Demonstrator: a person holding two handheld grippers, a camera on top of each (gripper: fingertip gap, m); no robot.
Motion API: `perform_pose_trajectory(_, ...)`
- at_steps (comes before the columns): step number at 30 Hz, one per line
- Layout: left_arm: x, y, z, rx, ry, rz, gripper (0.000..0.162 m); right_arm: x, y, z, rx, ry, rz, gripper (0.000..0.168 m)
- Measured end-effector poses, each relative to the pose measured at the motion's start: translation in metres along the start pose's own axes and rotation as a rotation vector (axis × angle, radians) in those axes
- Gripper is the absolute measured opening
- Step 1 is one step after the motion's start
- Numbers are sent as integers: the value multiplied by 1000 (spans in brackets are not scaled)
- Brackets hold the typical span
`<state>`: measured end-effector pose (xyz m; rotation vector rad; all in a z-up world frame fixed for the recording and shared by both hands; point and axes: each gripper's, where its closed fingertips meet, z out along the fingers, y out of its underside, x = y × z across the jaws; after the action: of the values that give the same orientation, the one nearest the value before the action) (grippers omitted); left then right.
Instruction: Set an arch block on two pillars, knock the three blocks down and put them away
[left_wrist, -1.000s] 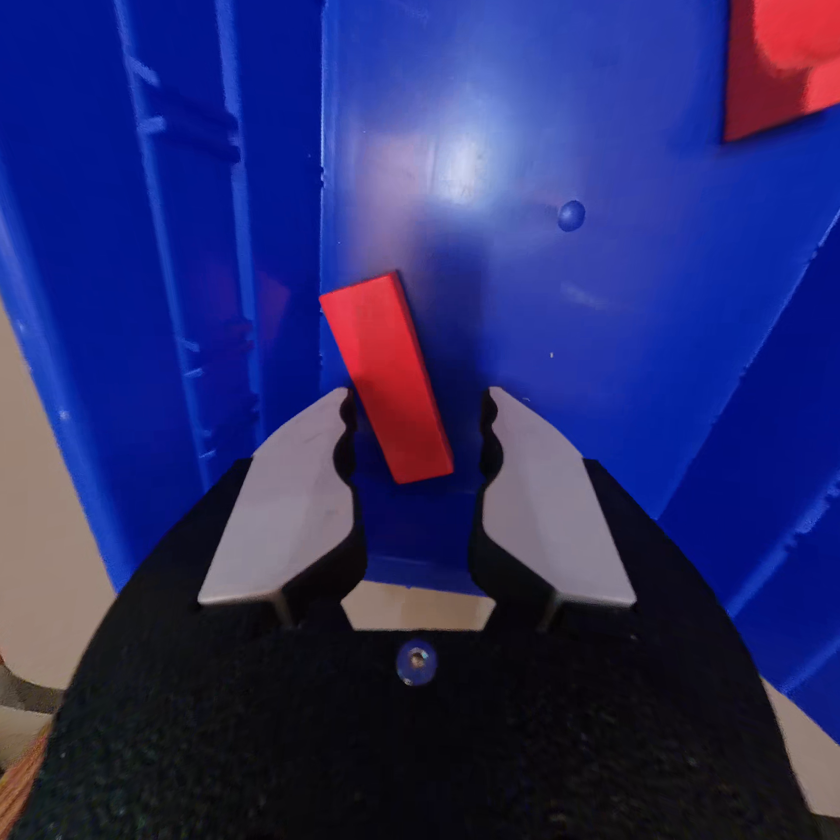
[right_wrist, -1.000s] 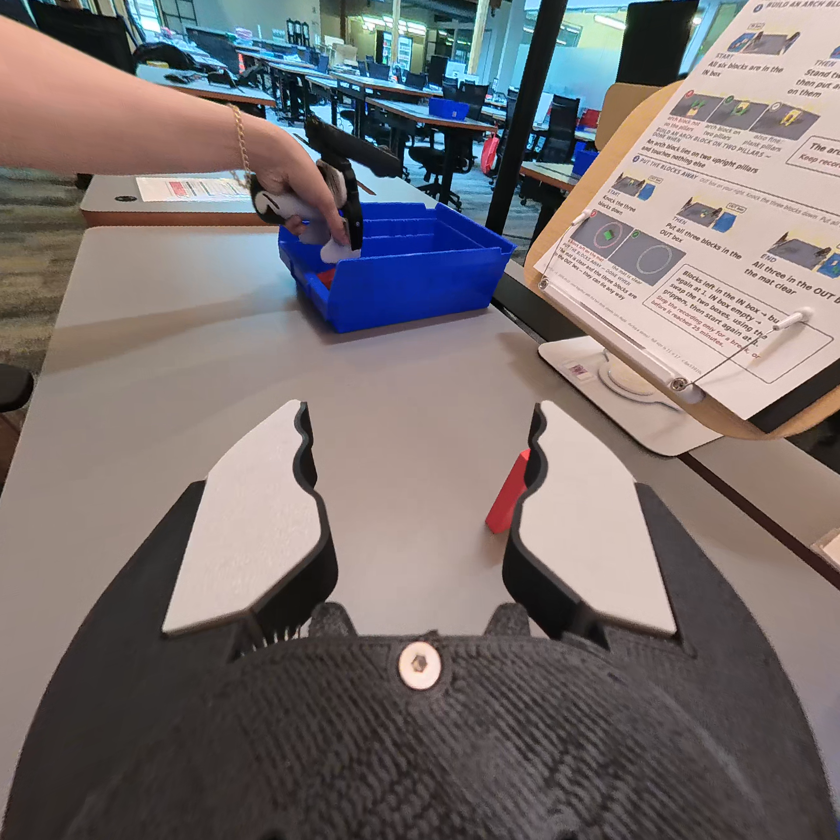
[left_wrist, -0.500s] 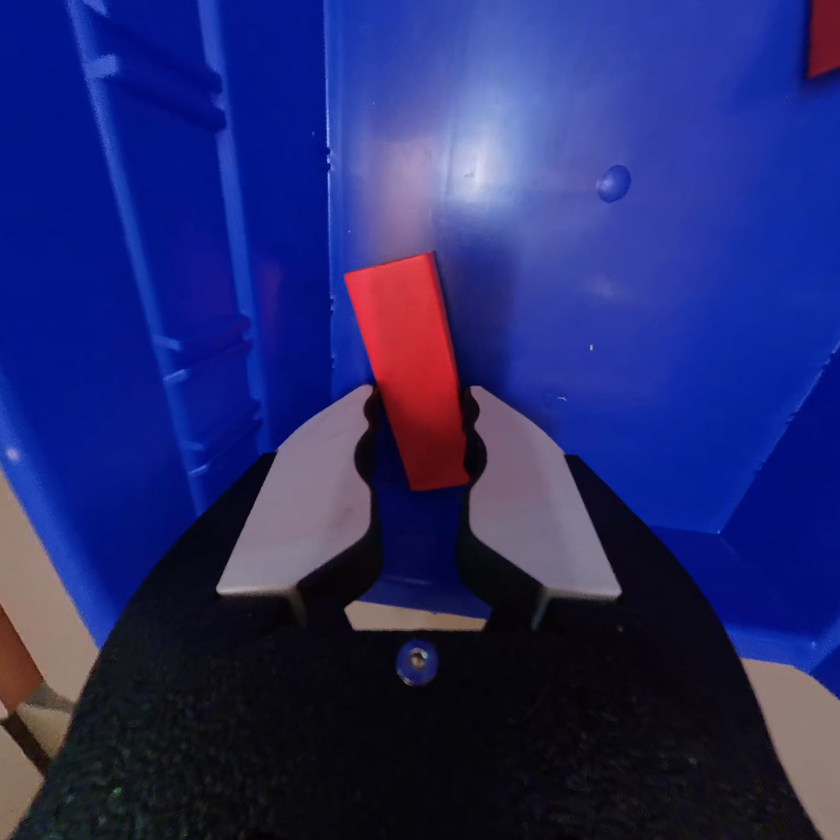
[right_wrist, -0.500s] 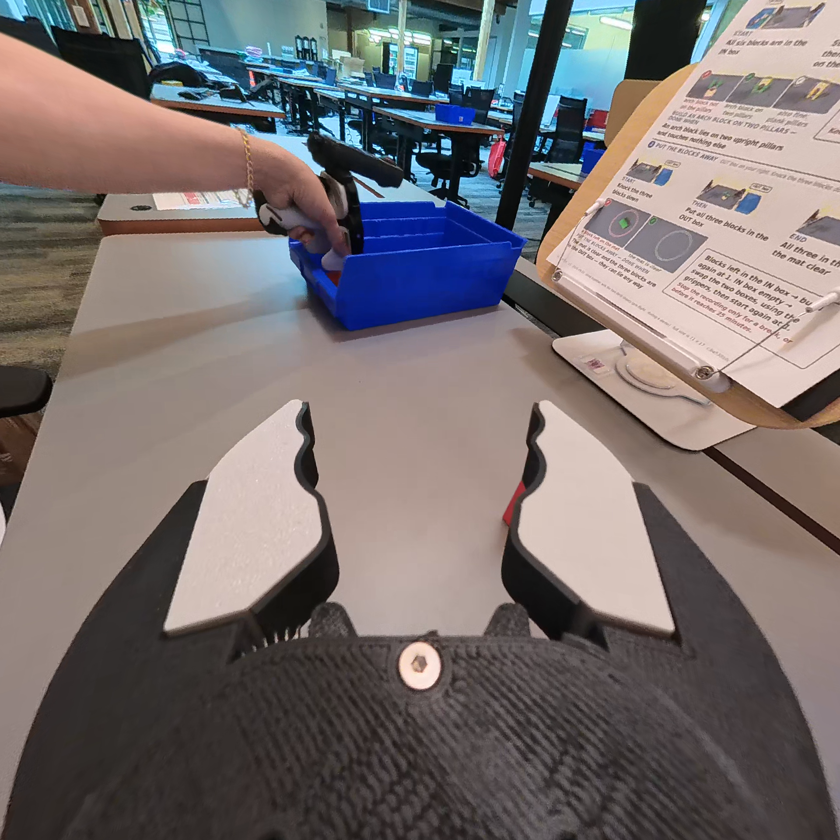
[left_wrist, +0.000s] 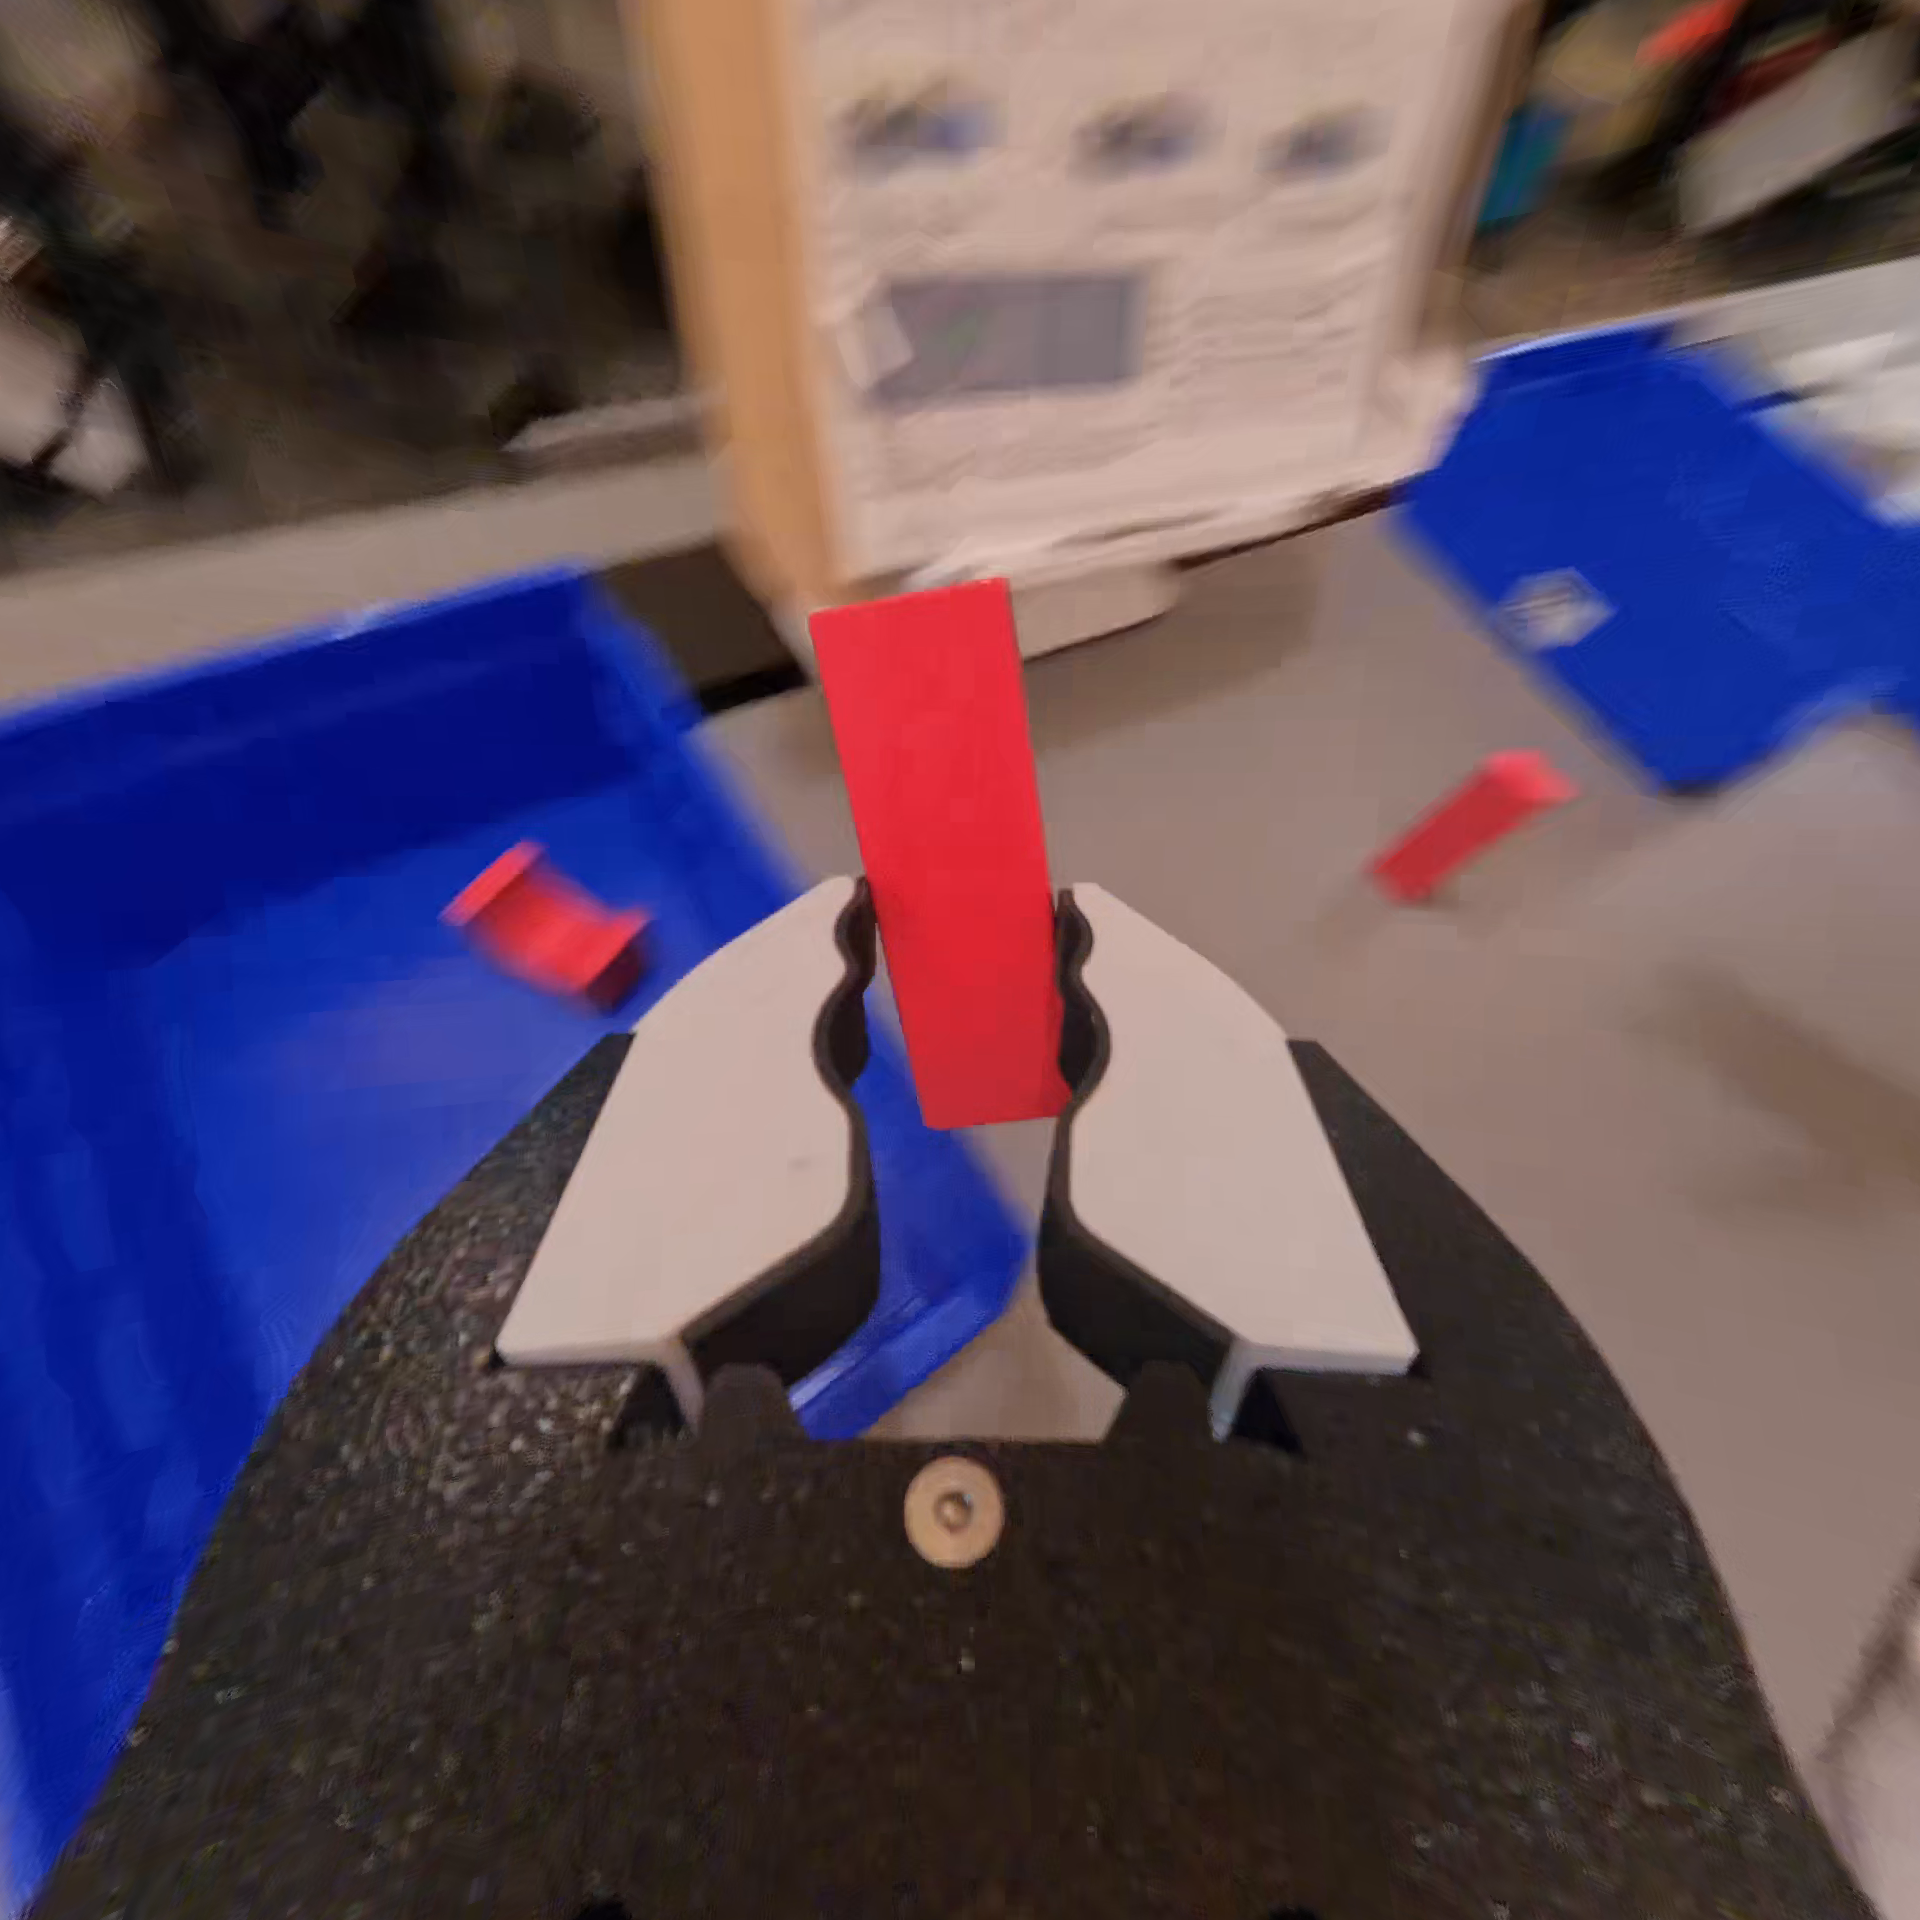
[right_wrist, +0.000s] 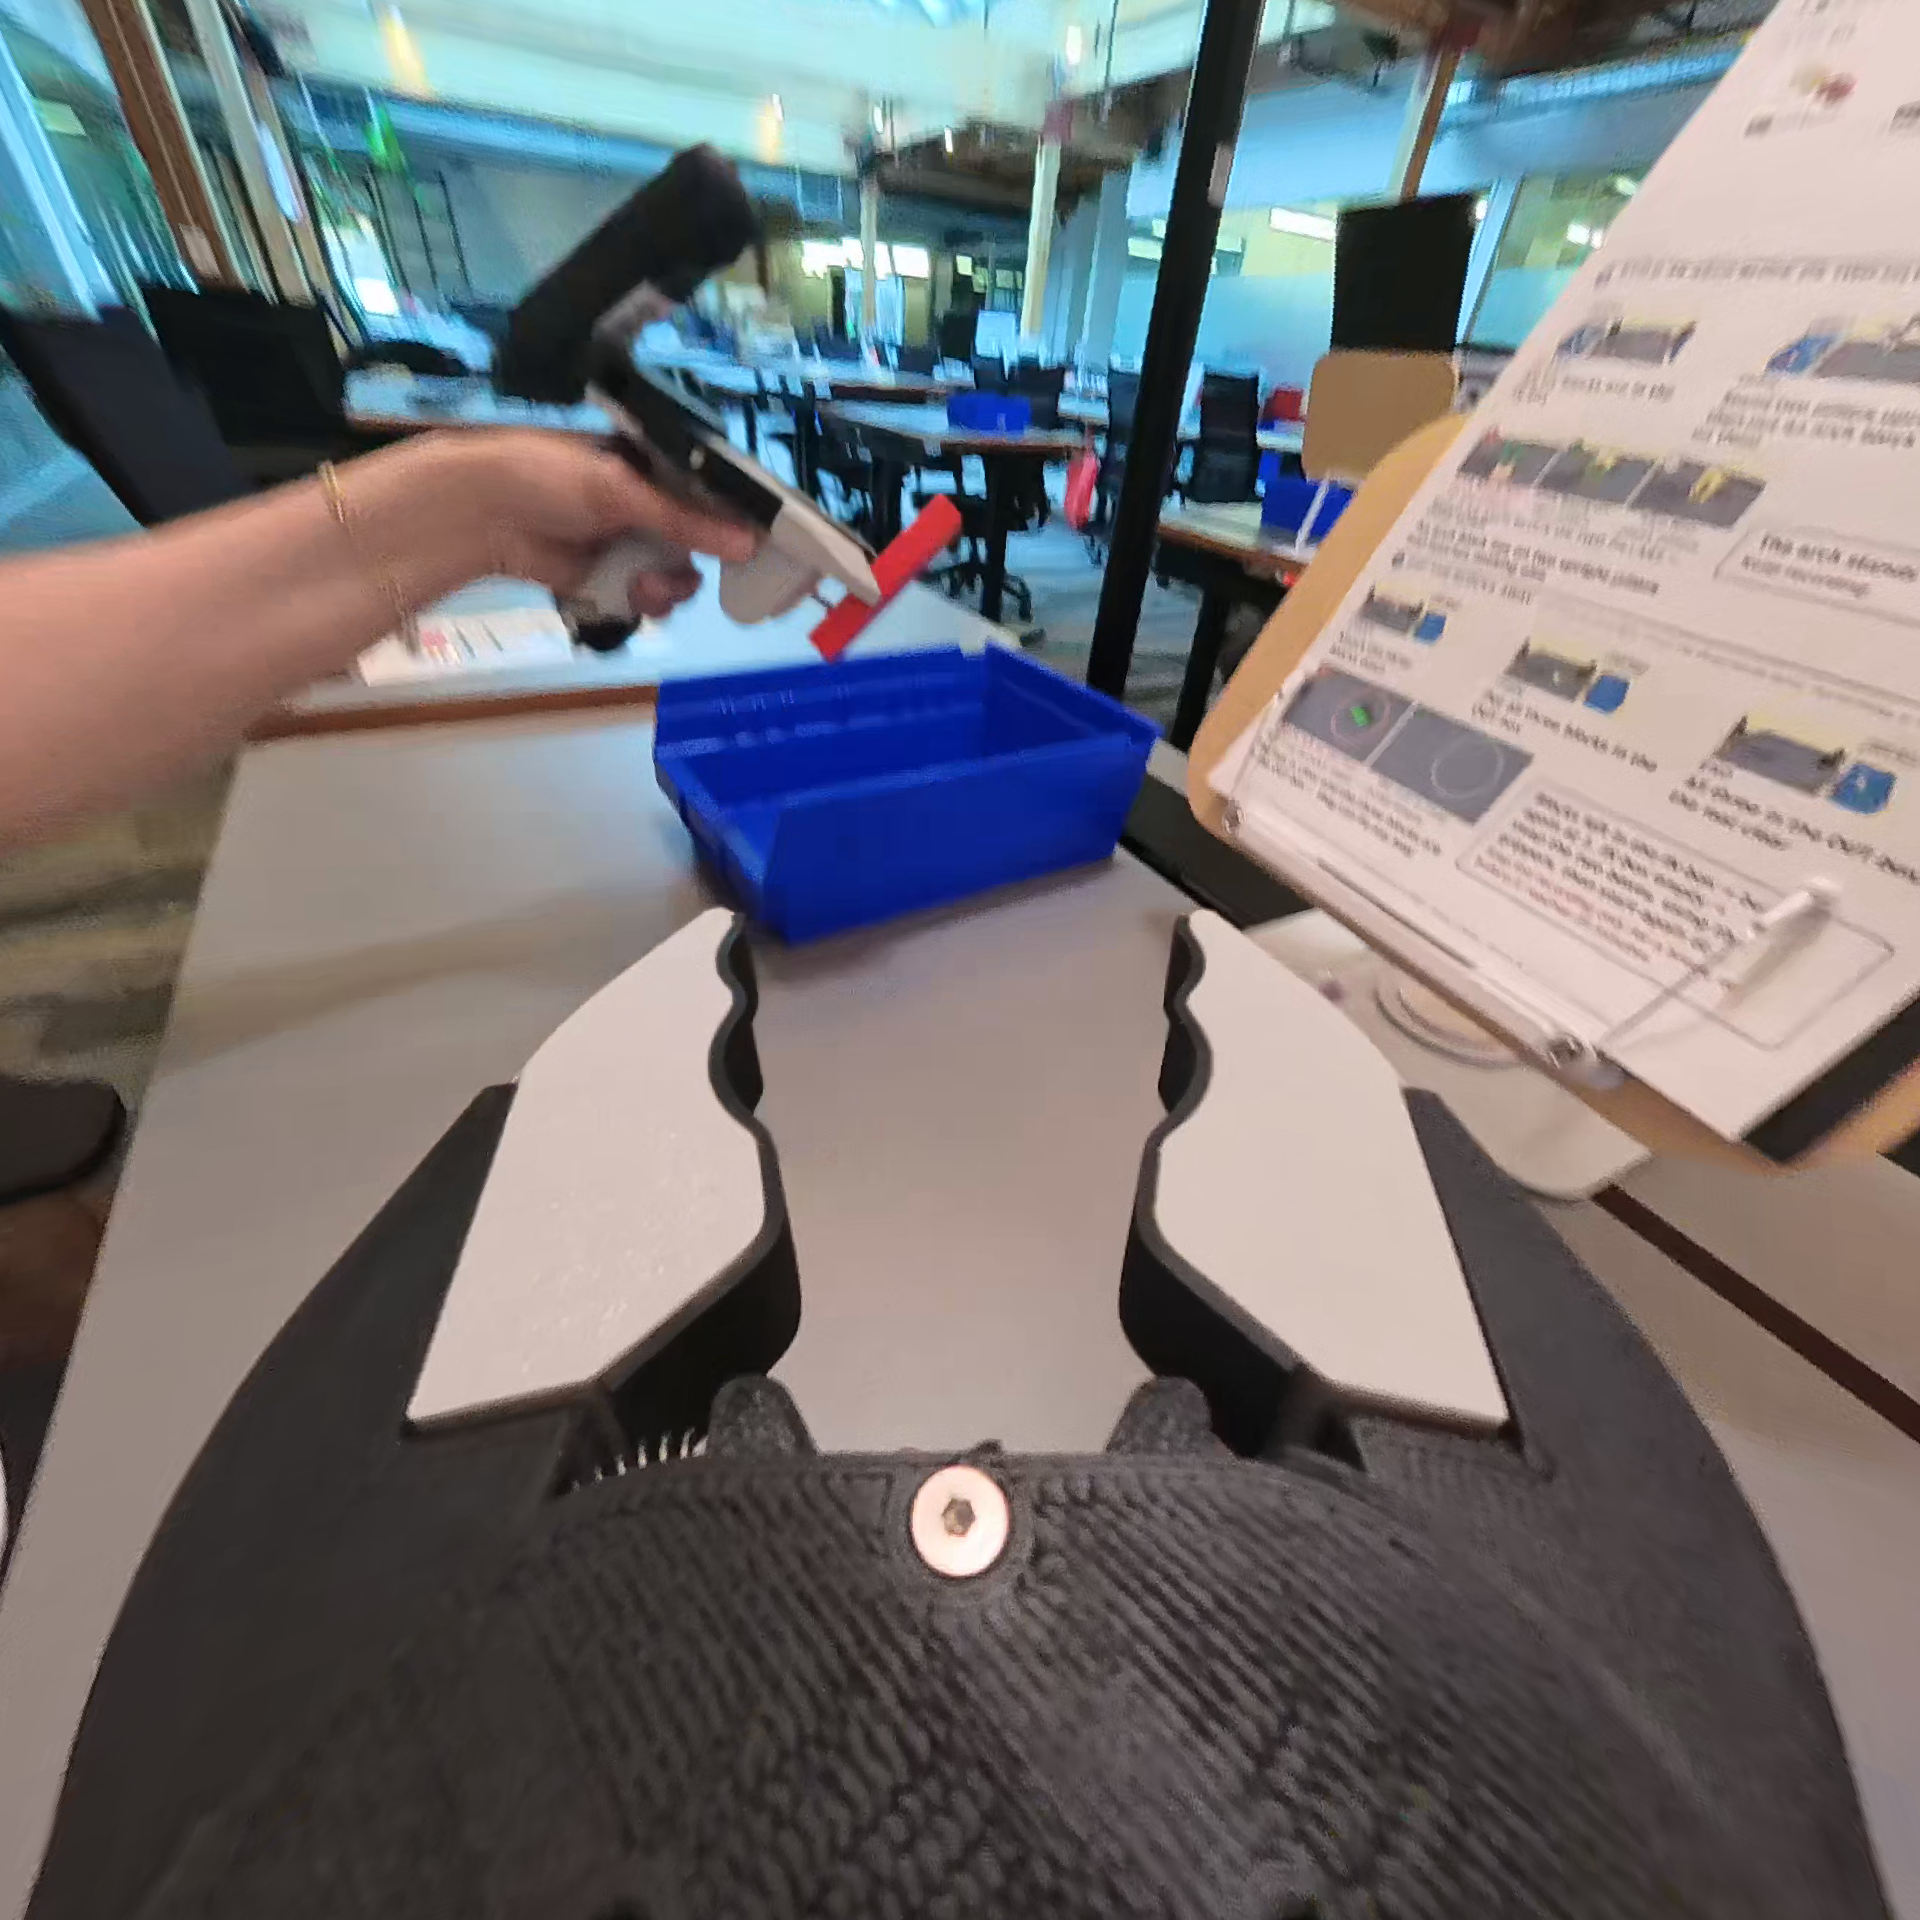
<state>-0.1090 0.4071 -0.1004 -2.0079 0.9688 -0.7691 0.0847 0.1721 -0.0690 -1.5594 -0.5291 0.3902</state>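
Observation:
My left gripper is shut on a flat red block and holds it in the air above the near corner of a blue bin. The right wrist view shows it too: the left gripper holds the red block above the blue bin. Another red piece lies inside that bin. A further red block lies on the grey table to the right. My right gripper is open and empty, low over the table.
A second blue bin sits at the right of the left wrist view. An instruction sheet on a tilted wooden stand stands at the table's right side. A black post rises behind the bin. A person's arm reaches in from the left. The left gripper's tips are roughly 30 cm from the right gripper's. To the red piece: left tips about 20 cm, right tips about 45 cm.
My left gripper closed on the red block inside the bin and lifted it out into the air. The right gripper has moved, and the red block by its right finger is gone from view.

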Motion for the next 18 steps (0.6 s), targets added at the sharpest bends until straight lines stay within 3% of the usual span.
perform_pose_trajectory(3, 93, -26, -16, 194, 317, 183, 33, -9, -40, 12, 175, -88, 68, 74)
perform_pose_trajectory(5, 146, -26, -27, 311, 474, 354, 33, -14, -58, 19, 256, -128, 105, 70)
perform_pose_trajectory(8, 201, -15, -28, 358, 656, 400, 33, -26, -65, 32, 285, -204, 119, 67)
perform_pose_trajectory(14, 248, 1, -22, 430, 862, 391, 33, -49, -55, 48, 247, -256, 94, 66)
perform_pose_trajectory(18, 260, 6, -22, 459, 906, 407, 33, -51, -53, 50, 252, -266, 134, 56)
